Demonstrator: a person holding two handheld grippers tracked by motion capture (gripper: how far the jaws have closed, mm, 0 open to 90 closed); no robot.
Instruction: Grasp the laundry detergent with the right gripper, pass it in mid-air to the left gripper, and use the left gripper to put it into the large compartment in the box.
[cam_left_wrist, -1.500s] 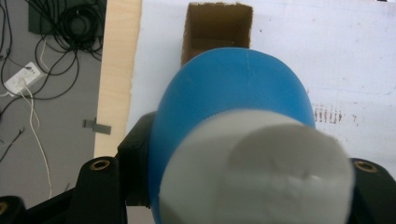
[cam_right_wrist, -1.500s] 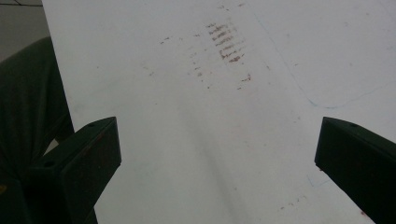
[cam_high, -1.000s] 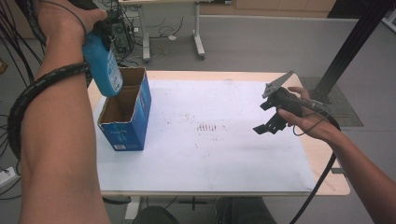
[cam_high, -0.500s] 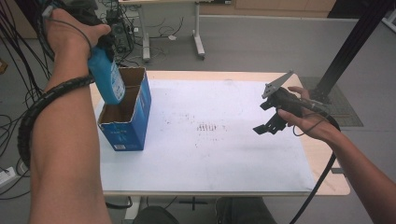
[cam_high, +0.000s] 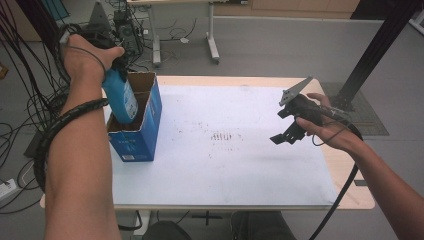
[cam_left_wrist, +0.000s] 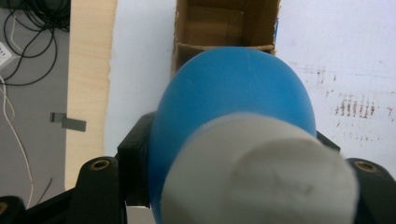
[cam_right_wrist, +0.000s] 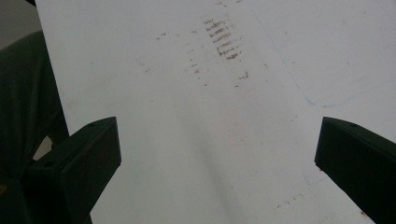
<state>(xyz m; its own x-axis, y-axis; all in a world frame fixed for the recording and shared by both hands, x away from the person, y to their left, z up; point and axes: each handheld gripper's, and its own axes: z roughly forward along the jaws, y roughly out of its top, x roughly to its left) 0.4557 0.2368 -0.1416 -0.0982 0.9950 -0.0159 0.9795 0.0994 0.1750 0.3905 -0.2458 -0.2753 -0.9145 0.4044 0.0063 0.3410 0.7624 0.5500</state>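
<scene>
White, rust-smudged sheeting (cam_high: 240, 165) covers the wooden table. At three o'clock the right gripper (cam_high: 286, 136) hovers gaping, empty. At ten o'clock the left gripper (cam_high: 114, 65) clamps a smooth blue plastic bottle (cam_high: 121, 100), grey cap (cam_left_wrist: 261, 172) uppermost, bottom inside the open blue cardboard box (cam_high: 145, 135).

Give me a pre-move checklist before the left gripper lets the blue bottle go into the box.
1. Grip: left gripper shut on the blue bottle, jaws on either side of its body in the left gripper view. ok.
2. Alignment: bottle bottom sits over the open cardboard box, lower end already past the rim. ok.
3. Box interior free of obstacles: the bottle hides much of it. cannot tell.
4. Bottle resting on the box floor: contact hidden. cannot tell.
5. Right gripper open, holding nothing, apart from the box over the white sheet. ok.
</scene>
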